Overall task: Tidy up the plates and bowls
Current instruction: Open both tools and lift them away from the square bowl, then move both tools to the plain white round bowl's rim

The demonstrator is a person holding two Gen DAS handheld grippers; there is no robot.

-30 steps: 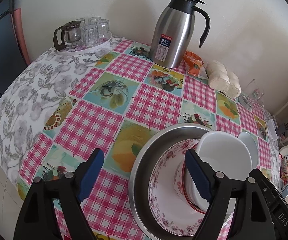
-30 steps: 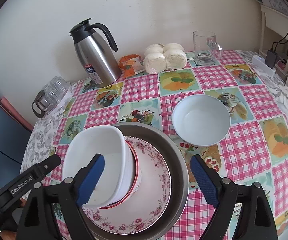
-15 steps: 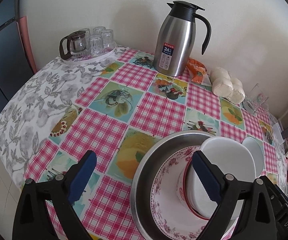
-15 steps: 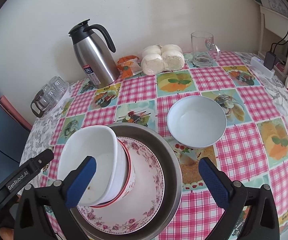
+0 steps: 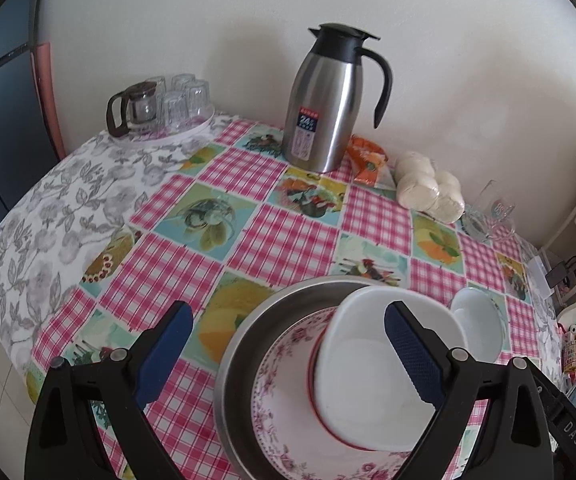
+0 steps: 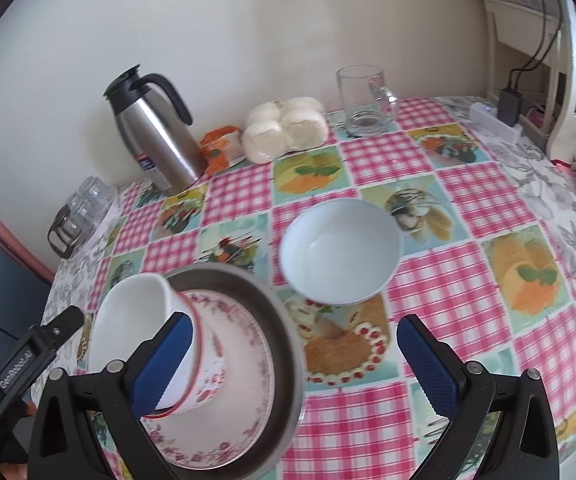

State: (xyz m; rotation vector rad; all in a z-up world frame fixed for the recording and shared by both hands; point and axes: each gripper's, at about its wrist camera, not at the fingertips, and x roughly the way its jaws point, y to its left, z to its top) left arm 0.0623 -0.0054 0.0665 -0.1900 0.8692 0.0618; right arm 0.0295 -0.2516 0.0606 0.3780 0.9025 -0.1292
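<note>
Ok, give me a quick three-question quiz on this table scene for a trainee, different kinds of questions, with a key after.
1. True or false: the white bowl stands apart from the metal basin.
2. What lies directly in the basin? A) floral plate B) glass mug C) steel jug
3. Fill in: the right tool and left tool are both ___.

Key: 1 true; 2 A; 3 open, nothing held.

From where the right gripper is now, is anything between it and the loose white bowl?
Nothing visible. The right gripper is open and empty, and only bare tablecloth lies between it and the white bowl. The stacked dishes sit off to its left.
</note>
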